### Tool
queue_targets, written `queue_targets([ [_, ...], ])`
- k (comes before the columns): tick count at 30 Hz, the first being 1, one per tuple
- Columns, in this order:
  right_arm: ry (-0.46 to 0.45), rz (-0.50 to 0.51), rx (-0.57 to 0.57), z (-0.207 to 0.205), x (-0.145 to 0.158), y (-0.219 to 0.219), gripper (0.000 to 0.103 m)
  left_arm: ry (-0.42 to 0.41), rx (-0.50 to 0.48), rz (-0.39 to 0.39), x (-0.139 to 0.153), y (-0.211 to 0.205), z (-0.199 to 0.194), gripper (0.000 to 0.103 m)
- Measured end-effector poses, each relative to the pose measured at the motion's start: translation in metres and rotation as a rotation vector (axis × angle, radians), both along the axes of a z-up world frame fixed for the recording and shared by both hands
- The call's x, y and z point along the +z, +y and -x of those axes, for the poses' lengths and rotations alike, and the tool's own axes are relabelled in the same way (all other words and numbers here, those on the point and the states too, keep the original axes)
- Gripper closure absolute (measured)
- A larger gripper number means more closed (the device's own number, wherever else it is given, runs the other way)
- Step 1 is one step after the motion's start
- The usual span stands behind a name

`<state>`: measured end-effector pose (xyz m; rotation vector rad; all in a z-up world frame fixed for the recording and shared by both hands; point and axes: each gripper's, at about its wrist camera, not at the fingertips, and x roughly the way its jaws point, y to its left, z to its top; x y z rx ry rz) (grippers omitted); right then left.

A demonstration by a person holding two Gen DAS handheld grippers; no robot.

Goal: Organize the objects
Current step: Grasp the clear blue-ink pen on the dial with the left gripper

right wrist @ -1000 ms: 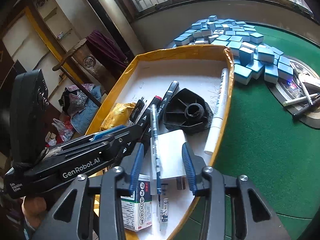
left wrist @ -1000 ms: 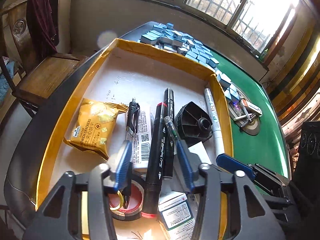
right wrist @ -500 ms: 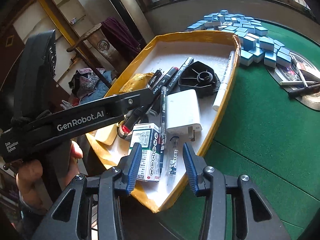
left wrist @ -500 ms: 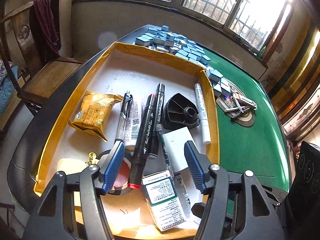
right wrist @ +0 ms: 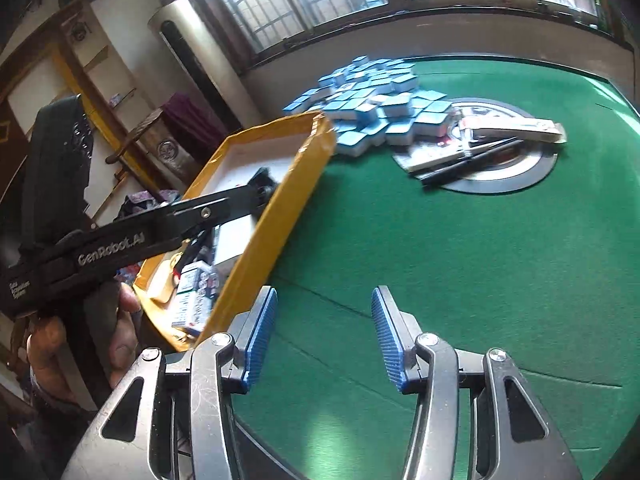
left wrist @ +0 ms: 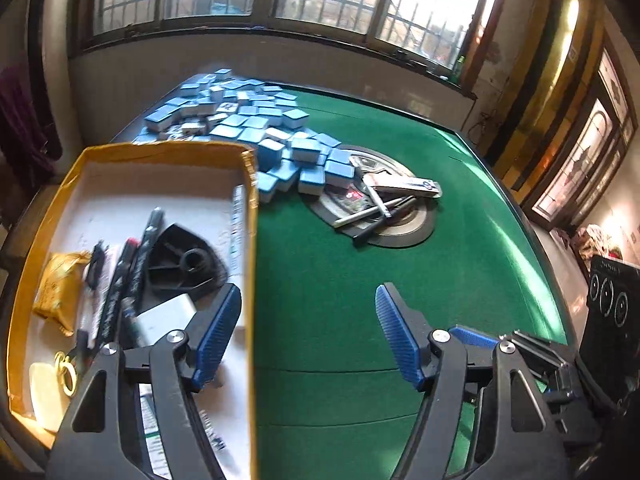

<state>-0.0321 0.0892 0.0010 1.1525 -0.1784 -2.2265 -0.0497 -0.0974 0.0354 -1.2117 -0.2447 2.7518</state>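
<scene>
A yellow-rimmed cardboard tray [left wrist: 251, 240] sits at the table's left edge. It holds a cracker packet [left wrist: 56, 284], dark markers [left wrist: 132, 264], a black plastic piece [left wrist: 184, 264], a white charger [left wrist: 168, 316] and a white paint marker [left wrist: 239, 216]. My left gripper [left wrist: 308, 304] straddles the tray's right wall, its jaws opening with nothing else between them. My right gripper [right wrist: 323, 300] hovers over bare green felt beside the tray [right wrist: 280, 216], its jaws also opening and empty. Loose pens [right wrist: 468, 160] and a slim box [right wrist: 516, 128] lie on the central metal disc.
A heap of blue mahjong tiles [left wrist: 248, 120] lies behind the tray and reaches the metal disc [left wrist: 404, 232]. Green felt [left wrist: 400, 272] covers the table to the right. A hand [right wrist: 120, 320] holds the left tool's black handle [right wrist: 112, 240]. A chair and windows stand beyond.
Both grippers have drawn back from the tray's contents and swung right over the felt. Both jaws stand wider. The pen that lay between the right fingers stays in the tray.
</scene>
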Motion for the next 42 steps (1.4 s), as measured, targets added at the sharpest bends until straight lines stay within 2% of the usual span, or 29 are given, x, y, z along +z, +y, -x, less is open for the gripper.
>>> queue_targets([
  [3,0.016,-0.023,-0.048,0.027,0.004,0.026,0.055,0.015,-0.057,0.017,0.001,0.021,0.021,0.033],
  [6,0.017,-0.042,-0.087,0.059,0.007,0.047,0.052,0.012,-0.06,0.063,-0.001,0.034,0.045,0.033],
  [8,0.011,-0.045,-0.128,0.08,0.006,0.062,0.049,-0.016,-0.072,0.069,-0.005,0.041,0.064,0.033],
  [12,0.004,-0.033,-0.239,0.11,-0.004,0.09,0.048,-0.094,-0.145,0.054,-0.022,0.064,0.099,0.033],
  [16,0.001,-0.053,-0.298,0.116,-0.014,0.107,0.049,-0.156,-0.19,0.107,-0.043,0.085,0.136,0.033],
  [20,0.002,-0.045,-0.348,0.118,-0.014,0.118,0.049,-0.219,-0.183,0.078,-0.06,0.091,0.17,0.033],
  [23,-0.005,-0.028,-0.35,0.117,-0.013,0.12,0.049,-0.267,-0.157,-0.006,-0.068,0.09,0.191,0.034],
  [25,-0.012,-0.022,-0.344,0.116,-0.013,0.118,0.049,-0.258,-0.131,0.002,-0.069,0.095,0.202,0.046],
  [27,-0.006,-0.017,-0.329,0.114,-0.011,0.116,0.048,-0.246,-0.099,0.05,-0.071,0.101,0.211,0.049],
  [29,0.003,-0.024,-0.326,0.112,-0.01,0.113,0.048,-0.265,-0.086,0.082,-0.078,0.105,0.219,0.057],
  [32,-0.007,-0.023,-0.319,0.112,-0.012,0.112,0.048,-0.256,-0.059,0.122,-0.075,0.106,0.222,0.078],
  [33,-0.014,-0.027,-0.317,0.112,-0.013,0.111,0.048,-0.255,-0.063,0.12,-0.075,0.107,0.221,0.09],
  [34,-0.016,-0.027,-0.315,0.112,-0.014,0.11,0.048,-0.254,-0.065,0.131,-0.074,0.107,0.218,0.094],
  [36,-0.015,-0.036,-0.306,0.111,-0.015,0.108,0.048,-0.255,-0.08,0.153,-0.073,0.106,0.207,0.097],
  [38,-0.007,-0.047,-0.296,0.109,-0.015,0.104,0.048,-0.253,-0.099,0.133,-0.069,0.1,0.189,0.097],
  [42,-0.015,-0.06,-0.254,0.108,-0.019,0.095,0.048,-0.257,-0.122,0.132,-0.066,0.085,0.131,0.097],
])
